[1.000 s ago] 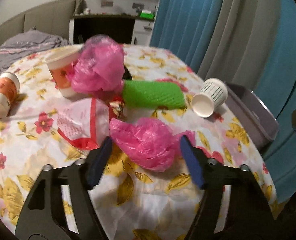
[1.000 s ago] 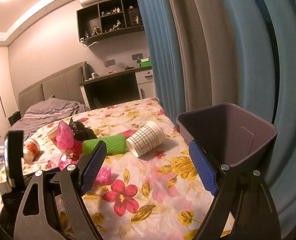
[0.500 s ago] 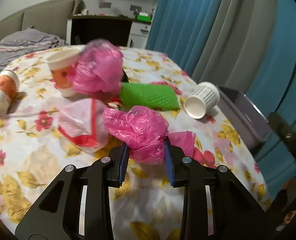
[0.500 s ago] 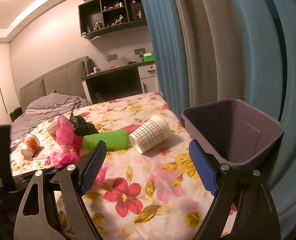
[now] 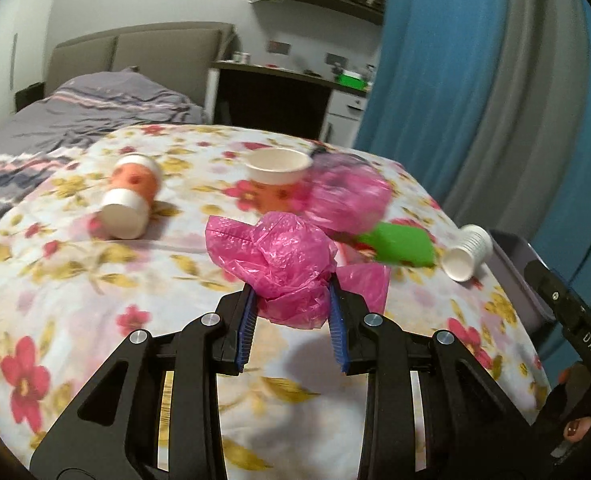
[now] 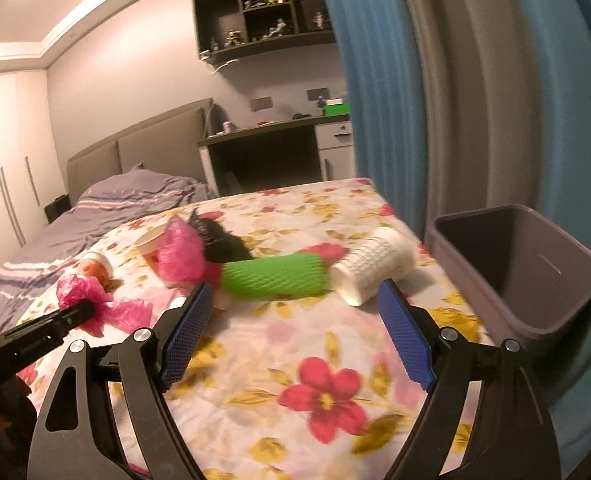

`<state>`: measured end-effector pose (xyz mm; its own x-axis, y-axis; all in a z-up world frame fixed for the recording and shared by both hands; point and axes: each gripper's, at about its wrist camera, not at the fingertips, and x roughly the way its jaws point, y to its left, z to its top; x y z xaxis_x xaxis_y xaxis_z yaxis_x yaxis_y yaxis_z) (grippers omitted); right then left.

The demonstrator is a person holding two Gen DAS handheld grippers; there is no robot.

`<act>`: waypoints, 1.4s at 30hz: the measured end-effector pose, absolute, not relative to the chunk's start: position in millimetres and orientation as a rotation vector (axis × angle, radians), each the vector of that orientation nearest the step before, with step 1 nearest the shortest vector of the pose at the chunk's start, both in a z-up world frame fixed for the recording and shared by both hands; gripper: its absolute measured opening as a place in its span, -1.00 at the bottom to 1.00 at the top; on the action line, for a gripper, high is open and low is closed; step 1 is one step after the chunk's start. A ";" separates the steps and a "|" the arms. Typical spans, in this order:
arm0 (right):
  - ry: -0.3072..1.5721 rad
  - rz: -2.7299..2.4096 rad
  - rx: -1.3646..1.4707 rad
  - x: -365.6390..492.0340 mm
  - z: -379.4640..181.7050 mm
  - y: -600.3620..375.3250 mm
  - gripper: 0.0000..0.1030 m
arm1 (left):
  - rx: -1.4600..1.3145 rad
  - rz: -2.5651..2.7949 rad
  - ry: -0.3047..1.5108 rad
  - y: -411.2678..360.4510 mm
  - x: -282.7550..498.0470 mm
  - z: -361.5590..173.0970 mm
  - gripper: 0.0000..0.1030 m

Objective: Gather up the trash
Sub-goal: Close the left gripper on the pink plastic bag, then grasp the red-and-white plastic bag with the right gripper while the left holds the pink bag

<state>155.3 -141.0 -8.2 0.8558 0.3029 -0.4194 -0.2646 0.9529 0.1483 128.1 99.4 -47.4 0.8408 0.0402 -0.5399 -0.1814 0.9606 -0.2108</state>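
Two pink bags show: one crumpled pink bag [image 5: 283,256] is pinched between the pads of the left tool [image 5: 291,308], bulging toward twelve o'clock above the flowered surface [image 5: 75,280], with no clear long axis; the other pink bag [image 5: 347,196] lies beyond it at one o'clock. Three paper cups: two orange, one white. One green roll [image 6: 273,278] lies crosswise. The right tool [image 6: 291,336] gapes empty; the purple bin [image 6: 535,280] sits at two o'clock.

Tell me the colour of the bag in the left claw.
Bright pink plastic bag, clearest in the left wrist view.
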 end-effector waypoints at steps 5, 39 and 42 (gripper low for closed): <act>0.495 0.363 0.074 169.1 -12.1 -108.3 0.58 | -0.282 0.173 0.541 125.5 120.0 -46.9 -0.40; 0.895 0.549 0.069 243.0 -77.9 -3.0 -0.22 | -0.329 0.232 0.507 180.5 92.8 -56.7 -0.40; 0.882 0.551 0.058 236.1 -75.5 -4.6 -0.34 | -0.329 0.229 0.503 179.7 91.8 -55.6 -0.40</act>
